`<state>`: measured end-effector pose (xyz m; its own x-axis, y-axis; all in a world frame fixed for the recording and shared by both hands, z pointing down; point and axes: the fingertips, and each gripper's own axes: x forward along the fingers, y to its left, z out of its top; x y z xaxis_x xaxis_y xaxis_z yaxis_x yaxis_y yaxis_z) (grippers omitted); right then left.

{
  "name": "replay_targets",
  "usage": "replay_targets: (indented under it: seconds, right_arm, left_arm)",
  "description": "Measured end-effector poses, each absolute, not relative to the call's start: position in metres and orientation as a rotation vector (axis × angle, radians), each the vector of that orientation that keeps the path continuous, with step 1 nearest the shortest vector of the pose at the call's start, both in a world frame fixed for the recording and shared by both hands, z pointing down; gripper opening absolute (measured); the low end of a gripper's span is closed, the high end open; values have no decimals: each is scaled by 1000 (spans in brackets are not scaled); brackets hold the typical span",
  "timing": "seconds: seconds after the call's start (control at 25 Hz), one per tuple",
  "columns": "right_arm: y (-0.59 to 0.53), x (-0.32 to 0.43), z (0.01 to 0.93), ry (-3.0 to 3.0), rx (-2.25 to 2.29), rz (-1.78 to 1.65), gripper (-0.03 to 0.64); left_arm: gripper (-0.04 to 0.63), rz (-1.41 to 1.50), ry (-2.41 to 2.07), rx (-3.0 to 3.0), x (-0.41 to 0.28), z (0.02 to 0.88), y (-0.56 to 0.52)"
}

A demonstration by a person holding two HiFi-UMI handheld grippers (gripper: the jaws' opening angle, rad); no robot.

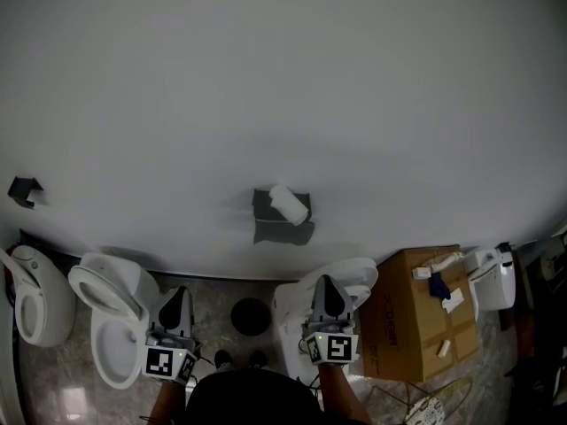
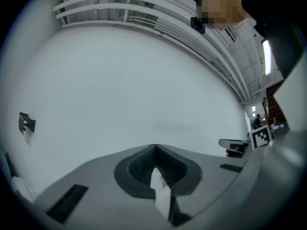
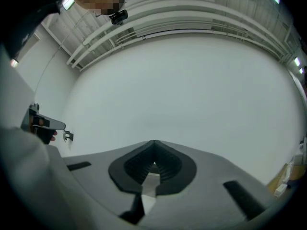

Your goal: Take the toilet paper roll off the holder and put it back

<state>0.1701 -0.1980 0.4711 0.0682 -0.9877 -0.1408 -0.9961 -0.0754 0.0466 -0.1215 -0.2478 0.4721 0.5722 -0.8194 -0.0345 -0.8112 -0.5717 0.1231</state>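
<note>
Left gripper: the left gripper [image 1: 180, 295] is at 7 o'clock in the head view. Its jaws are together tip to tip with nothing between them, and it faces bare wall.
Right gripper: the right gripper [image 1: 326, 283] is at 5 o'clock. It is likewise closed and empty, over a white toilet [image 1: 292, 312].
Floor, left: an open-seat toilet [image 1: 111, 317] stands just beside the left gripper. Another toilet bowl [image 1: 35, 304] is at 8 o'clock by the frame edge.
Floor, middle: a black round object [image 1: 251, 315] lies between the two grippers. It may be a lid or a drain; it is too dark to tell.
Floor, right: a cardboard box [image 1: 425, 312] is at 4 o'clock, with small white and blue items on top.
Holder: a dark grey holder [image 1: 270, 224] is fixed to the white wall [image 1: 283, 78] at the centre of the head view.
Toilet paper roll: the toilet paper roll [image 1: 289, 204] is on the holder, at its upper right. It is tilted, with one end toward 10 o'clock and the other toward 4 o'clock, and is well apart from both grippers.
Far left: a small dark bracket [image 1: 24, 190] is on the wall at 9 o'clock.
</note>
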Motion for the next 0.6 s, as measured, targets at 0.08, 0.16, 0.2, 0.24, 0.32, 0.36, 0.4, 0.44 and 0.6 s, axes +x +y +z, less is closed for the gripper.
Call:
replay_targets:
  seconds: [0.08,0.16,0.2,0.24,0.32,0.36,0.4,0.44,0.6]
  right_arm:
    - [-197,168,469,2092,-2244,214,2]
    - [-196,167,467,2091,-2243,224,2]
    - [-195,167,466,2089,-2243,227,2]
    - [-194,167,465,2086,-2243,230,2]
    - [-193,167,464,2078,-2240,229,2]
    - [-193,168,464,2071,-2238,222,2]
    - [-192,169,464,2063,-2236,213,2]
    - [-191,170,463,2054,-2234,206,2]
    - [-189,174,462,2036,-2242,209,3]
  left_arm:
    - [3,-133,-1407,2707,-123,471,-248]
    - [3,-132,-1406,2708,-124,471,-248]
    - [3,-132,-1405,2707,-124,472,-247]
    - [3,-132,-1402,2706,-124,472,-247]
    - [3,-132,-1395,2705,-124,471,-247]
    - [3,-132,-1392,2706,-124,471,-247]
    - [3,-132,-1391,2710,-123,471,-247]
    - [3,-130,-1392,2718,-123,470,-246]
    - [3,-127,-1384,2736,-118,469,-246]
